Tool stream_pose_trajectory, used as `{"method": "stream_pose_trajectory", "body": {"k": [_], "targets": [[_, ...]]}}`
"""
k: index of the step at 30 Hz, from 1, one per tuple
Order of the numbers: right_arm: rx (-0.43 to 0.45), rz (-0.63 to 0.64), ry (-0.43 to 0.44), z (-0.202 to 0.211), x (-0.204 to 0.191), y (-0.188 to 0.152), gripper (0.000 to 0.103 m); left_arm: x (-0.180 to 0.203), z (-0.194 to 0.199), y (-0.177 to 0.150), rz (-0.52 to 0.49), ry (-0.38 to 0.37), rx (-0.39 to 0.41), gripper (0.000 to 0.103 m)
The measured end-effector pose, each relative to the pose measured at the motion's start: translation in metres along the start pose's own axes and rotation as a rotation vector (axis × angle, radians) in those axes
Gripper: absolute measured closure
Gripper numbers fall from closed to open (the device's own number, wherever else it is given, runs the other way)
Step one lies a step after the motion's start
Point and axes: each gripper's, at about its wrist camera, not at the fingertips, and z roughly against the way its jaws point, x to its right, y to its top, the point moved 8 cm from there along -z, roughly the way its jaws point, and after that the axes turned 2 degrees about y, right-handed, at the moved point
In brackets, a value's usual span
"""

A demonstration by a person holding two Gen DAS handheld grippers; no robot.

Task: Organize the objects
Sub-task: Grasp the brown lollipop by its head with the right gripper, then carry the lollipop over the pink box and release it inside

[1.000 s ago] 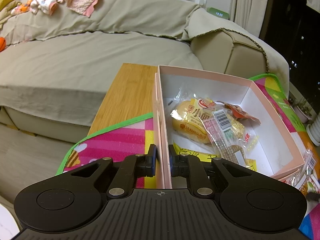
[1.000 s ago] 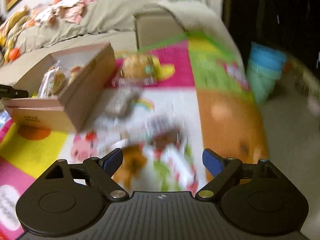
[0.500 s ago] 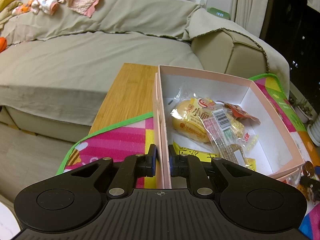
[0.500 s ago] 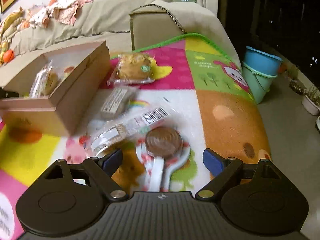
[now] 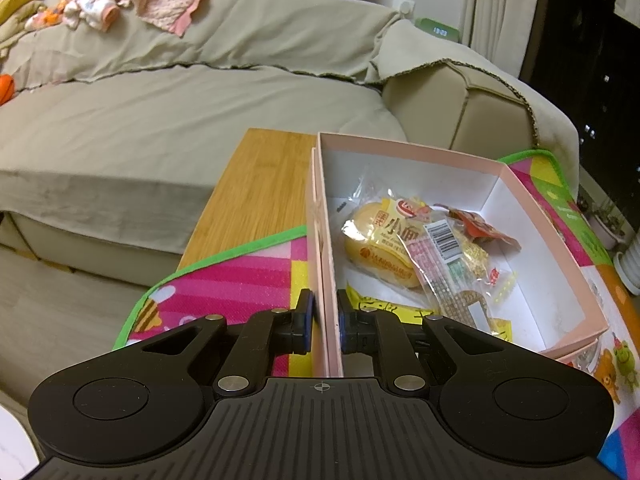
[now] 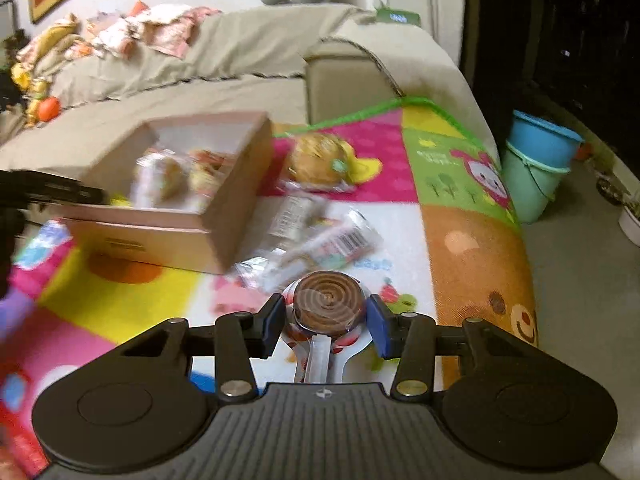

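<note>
My left gripper (image 5: 324,322) is shut on the near wall of an open pink box (image 5: 532,196). The box holds a yellow bun packet (image 5: 380,248) and a clear barcoded snack packet (image 5: 444,256). In the right wrist view the box (image 6: 236,184) stands at the left on the colourful mat (image 6: 472,240). My right gripper (image 6: 327,320) is shut on a brown spiral lollipop (image 6: 329,304), its white stick pointing back at the camera. A wrapped bun (image 6: 324,160) and several snack packets (image 6: 332,240) lie on the mat right of the box.
A beige covered sofa (image 5: 180,112) runs behind the low table, with clothes piled on its back. A bare wooden strip of table (image 5: 260,188) shows left of the box. Stacked blue and green buckets (image 6: 536,168) stand on the floor to the right.
My right gripper moved down and forward over the lollipop and closed on it. The left gripper kept its hold on the box wall and did not move.
</note>
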Motion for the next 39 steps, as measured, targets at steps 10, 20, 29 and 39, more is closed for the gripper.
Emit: {"method": "stream_pose_trajectory", "body": {"k": [10,20,29,39], "targets": [[0.233,0.059,0.189,0.05,-0.068,0.094,0.059,0.0,0.0,0.0,0.01,-0.011,0.002,0.089],[0.283,-0.003,0.271,0.002,-0.103,0.164,0.059,0.001,0.001,0.0,0.007,-0.018,0.0,0.089],[0.253,-0.06,0.231,-0.025,-0.087,0.157,0.047,0.001,0.0,0.0,0.007,-0.021,-0.001,0.089],[0.211,-0.051,0.113,-0.025,-0.05,0.121,0.033,0.001,-0.001,-0.001,0.002,-0.014,-0.001,0.089]]}}
